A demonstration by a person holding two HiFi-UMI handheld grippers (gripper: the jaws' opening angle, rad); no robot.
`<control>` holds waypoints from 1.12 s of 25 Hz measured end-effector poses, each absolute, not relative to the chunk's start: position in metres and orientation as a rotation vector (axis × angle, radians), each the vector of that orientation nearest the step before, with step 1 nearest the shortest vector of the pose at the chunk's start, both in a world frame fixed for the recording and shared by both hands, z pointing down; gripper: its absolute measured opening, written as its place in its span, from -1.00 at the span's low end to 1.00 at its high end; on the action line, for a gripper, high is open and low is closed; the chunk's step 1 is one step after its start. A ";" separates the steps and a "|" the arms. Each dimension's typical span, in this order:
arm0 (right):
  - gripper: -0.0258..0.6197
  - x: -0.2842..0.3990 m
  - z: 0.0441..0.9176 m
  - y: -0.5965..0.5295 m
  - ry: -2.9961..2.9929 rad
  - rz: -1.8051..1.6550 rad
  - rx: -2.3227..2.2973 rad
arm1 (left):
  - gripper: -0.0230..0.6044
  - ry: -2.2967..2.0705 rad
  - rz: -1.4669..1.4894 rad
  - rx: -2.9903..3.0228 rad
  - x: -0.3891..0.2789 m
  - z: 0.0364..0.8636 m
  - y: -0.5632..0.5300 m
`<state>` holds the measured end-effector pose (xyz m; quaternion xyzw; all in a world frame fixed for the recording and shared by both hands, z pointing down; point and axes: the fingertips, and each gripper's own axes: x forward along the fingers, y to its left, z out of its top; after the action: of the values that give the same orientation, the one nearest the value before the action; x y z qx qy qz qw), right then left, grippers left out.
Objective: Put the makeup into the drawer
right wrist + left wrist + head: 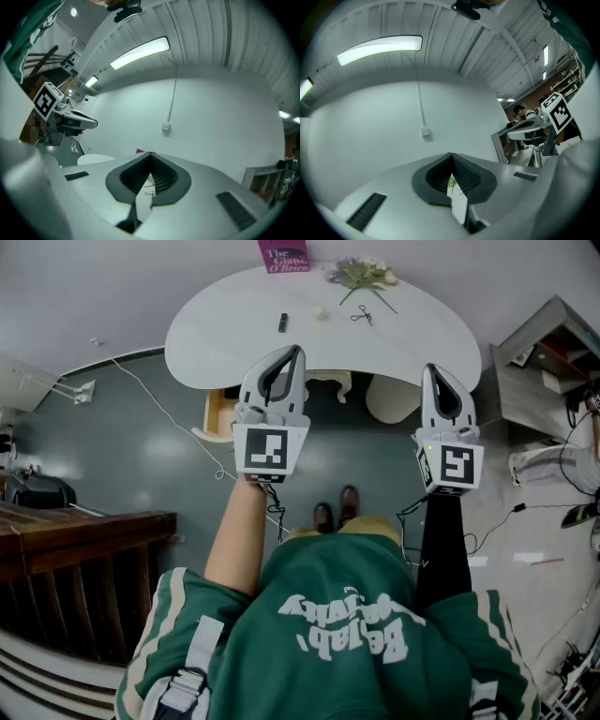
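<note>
A white kidney-shaped table (234,334) stands ahead of me. A small dark makeup stick (282,322) lies on its top, with a tiny pale item (320,312) beside it. Under the table's left end a wood-coloured drawer (218,414) stands pulled out. My left gripper (294,352) is held level in front of the table, over its near edge, jaws shut and empty. My right gripper (432,369) is level by the table's right end, also shut with nothing in it. In the left gripper view the jaw tips (451,154) meet; the right gripper view shows its tips (151,153) meeting too.
Scissors (362,315), a flower sprig (361,275) and a pink book (282,254) lie at the table's back. A dark wooden counter (84,559) is at my left, a grey shelf unit (544,362) at the right. Cables (178,418) trail over the floor.
</note>
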<state>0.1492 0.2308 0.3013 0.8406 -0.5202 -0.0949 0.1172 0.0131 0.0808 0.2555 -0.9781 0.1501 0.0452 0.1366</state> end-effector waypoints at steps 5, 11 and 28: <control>-0.90 0.131 0.300 0.236 -1.518 -0.296 2.469 | -0.88 0.431 0.136 -2.810 -0.007 0.257 0.085; -0.90 0.113 0.296 0.231 -1.538 -0.310 2.440 | -0.88 0.437 0.143 -2.806 -0.023 0.252 0.086; -0.89 0.141 0.293 0.216 -1.573 -0.349 2.475 | -0.88 0.446 0.128 -2.832 0.004 0.263 0.070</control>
<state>0.1411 0.2162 0.2929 0.8344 -0.5302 -0.1175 0.0940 0.0042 0.0701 0.2628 -0.9778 0.1540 0.0440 0.1354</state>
